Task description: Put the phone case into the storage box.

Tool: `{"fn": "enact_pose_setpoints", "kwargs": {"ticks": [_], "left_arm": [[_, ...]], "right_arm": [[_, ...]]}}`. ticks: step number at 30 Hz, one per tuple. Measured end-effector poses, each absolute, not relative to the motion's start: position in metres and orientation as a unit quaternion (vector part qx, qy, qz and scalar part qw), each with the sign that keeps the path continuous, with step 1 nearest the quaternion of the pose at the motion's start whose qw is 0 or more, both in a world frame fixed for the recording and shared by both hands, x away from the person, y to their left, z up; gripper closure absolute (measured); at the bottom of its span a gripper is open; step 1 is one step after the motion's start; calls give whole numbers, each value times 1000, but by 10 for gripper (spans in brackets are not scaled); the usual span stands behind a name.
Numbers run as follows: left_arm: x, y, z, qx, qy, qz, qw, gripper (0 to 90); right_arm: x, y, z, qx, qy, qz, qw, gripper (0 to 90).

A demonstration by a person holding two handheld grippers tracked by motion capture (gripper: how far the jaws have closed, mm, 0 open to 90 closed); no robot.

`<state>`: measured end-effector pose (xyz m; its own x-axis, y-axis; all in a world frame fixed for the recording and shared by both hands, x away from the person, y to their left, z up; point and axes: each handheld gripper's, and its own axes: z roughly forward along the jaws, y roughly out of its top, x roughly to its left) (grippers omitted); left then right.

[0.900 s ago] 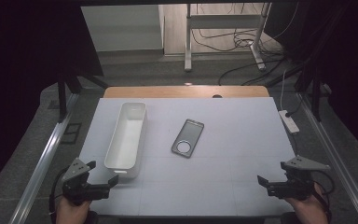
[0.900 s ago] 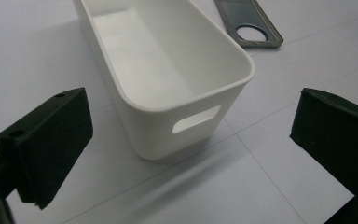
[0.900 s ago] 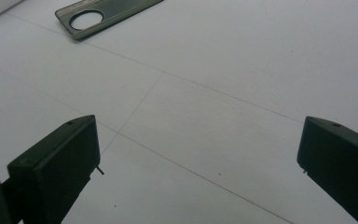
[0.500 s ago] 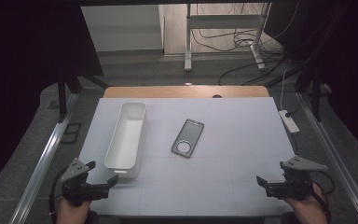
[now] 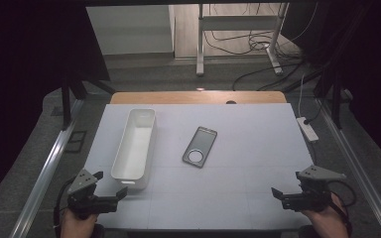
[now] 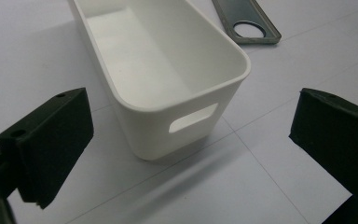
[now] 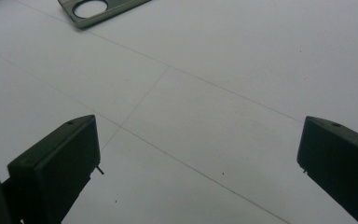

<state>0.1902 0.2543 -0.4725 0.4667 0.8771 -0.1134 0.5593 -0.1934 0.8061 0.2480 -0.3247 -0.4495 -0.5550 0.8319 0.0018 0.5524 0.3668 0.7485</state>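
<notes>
A long white plastic bin (image 5: pixel 135 144) stands empty on the left of the white tabletop (image 5: pixel 248 198), its handle slot facing the person. Just to its right, apart from it, a flat grey metal plate with a round hole (image 5: pixel 199 147) lies at an angle. The left claw (image 5: pixel 113 197) hovers near the bin's near end, spread wide and empty, seemingly ready to steady it. The right claw (image 5: pixel 277 195) waits at the near right edge, also released, well apart from both things.
</notes>
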Motion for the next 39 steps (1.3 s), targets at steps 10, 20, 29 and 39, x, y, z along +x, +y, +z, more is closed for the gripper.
{"fn": "enact_pose_setpoints", "kwargs": {"ticks": [10,20,29,39], "left_arm": [[190,254,-472,752,475,191,416,3],[191,254,-472,749,479,191,417,3],[190,253,-472,751,476,194,415,3],[189,252,-472,751,475,202,412,3]], "right_arm": [[257,-317,-447,415,809,370,192,0],[270,-309,-442,392,816,378,192,0],[279,-301,-442,393,817,384,175,0],[292,-291,-440,377,828,380,168,0]]}}
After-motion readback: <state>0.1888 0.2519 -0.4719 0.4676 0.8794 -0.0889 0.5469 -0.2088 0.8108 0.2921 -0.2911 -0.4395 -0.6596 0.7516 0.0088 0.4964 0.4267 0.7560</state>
